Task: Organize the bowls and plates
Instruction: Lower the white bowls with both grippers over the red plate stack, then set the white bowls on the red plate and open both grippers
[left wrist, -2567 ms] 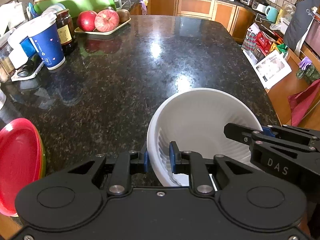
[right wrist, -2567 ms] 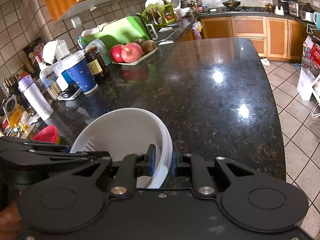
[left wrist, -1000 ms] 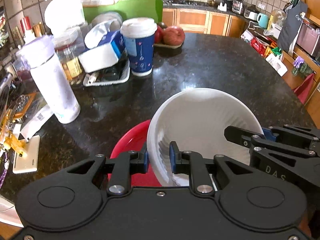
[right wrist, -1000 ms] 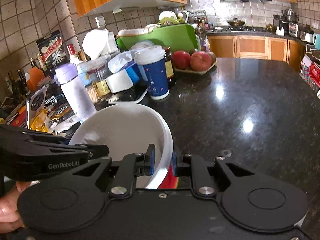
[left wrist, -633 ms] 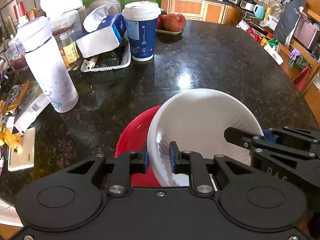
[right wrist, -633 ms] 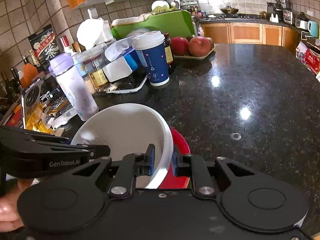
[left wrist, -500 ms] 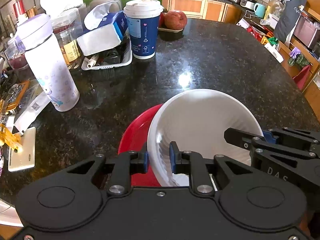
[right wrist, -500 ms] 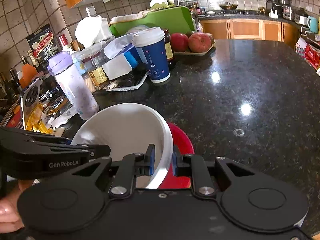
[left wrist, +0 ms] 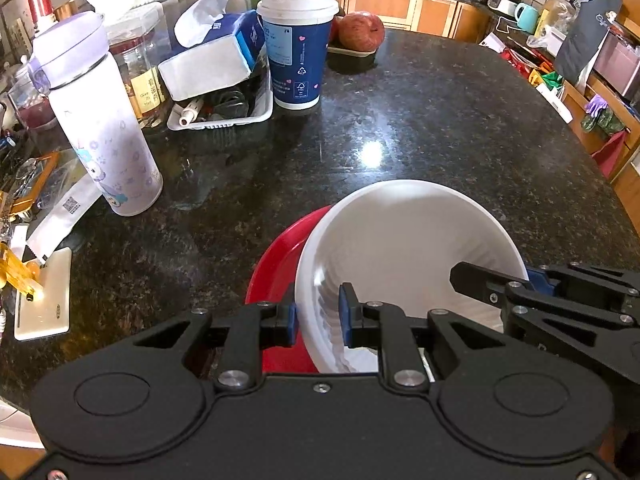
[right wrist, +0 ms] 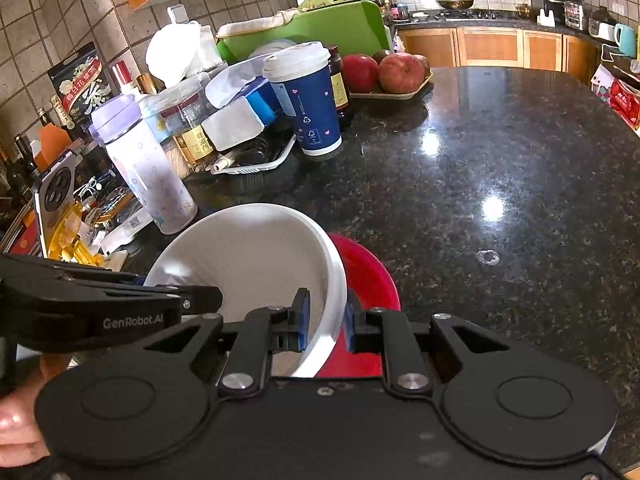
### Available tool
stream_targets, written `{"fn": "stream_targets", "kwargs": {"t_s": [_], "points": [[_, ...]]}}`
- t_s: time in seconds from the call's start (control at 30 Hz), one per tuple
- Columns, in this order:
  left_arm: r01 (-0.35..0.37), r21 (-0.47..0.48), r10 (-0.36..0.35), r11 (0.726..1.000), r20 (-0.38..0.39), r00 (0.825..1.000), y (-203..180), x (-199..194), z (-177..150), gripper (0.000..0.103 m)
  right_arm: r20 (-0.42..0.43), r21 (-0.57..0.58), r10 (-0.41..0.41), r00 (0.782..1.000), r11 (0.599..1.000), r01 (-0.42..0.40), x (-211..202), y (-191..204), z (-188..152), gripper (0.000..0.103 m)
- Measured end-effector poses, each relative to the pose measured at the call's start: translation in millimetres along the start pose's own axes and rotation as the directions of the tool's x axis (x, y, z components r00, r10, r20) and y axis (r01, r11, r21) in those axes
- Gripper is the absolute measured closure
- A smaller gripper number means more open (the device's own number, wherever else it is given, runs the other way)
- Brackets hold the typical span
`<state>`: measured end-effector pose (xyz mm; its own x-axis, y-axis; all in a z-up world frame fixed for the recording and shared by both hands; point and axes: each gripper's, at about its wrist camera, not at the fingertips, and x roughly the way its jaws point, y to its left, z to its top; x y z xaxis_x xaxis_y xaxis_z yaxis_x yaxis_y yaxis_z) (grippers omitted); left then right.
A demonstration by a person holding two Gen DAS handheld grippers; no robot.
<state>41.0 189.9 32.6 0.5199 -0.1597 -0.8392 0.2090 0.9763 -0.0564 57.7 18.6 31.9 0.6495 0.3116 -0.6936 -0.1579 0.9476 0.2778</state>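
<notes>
The ribbed white plastic bowl (left wrist: 404, 252), its rim pinched in both left gripper (left wrist: 318, 316) and right gripper (right wrist: 325, 322) jaws, has travelled across the black granite counter (left wrist: 420, 120) and now hangs over the round red plate (left wrist: 280, 256). Stacking looks imminent.

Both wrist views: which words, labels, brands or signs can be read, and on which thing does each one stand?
"GenRobot.AI": white letters on the side of the black left gripper, seen in the right wrist view.
Recycling-triangle sign and small pink hearts: on the blue paper cup with white lid; its small print is too small to read.
Label of the glass jar: blurred.
QR code on the white paper packet: text unreadable.
Dark snack bag at the tiled wall: characters unreadable.
</notes>
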Motion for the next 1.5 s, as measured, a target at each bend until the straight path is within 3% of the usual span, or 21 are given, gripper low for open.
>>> {"fn": "stream_targets", "kwargs": {"t_s": [0.5,0.87,1.3,1.5], "points": [[0.000,-0.005,0.000,1.000,-0.010,1.000,2.7,8.0,2.5,0.073,-0.011,-0.005,-0.002,1.000,1.000,0.002,4.6,-1.1,0.1,0.083],[-0.010,-0.014,0.011,1.000,0.043,0.999,4.2,-0.7,3.6,0.070,0.007,-0.019,0.021,1.000,1.000,-0.021,3.4,-2.4,1.8,0.078],[-0.035,-0.015,0.036,0.999,0.106,0.994,6.8,-13.8,3.8,0.069,0.104,-0.028,-0.015,0.994,0.999,0.018,-11.2,-0.9,4.5,0.065],[-0.035,-0.032,0.040,0.999,0.142,0.989,13.0,-24.3,0.6,0.068,0.198,-0.008,-0.065,0.978,0.998,0.068,-33.3,1.0,-2.4,0.063]]}}
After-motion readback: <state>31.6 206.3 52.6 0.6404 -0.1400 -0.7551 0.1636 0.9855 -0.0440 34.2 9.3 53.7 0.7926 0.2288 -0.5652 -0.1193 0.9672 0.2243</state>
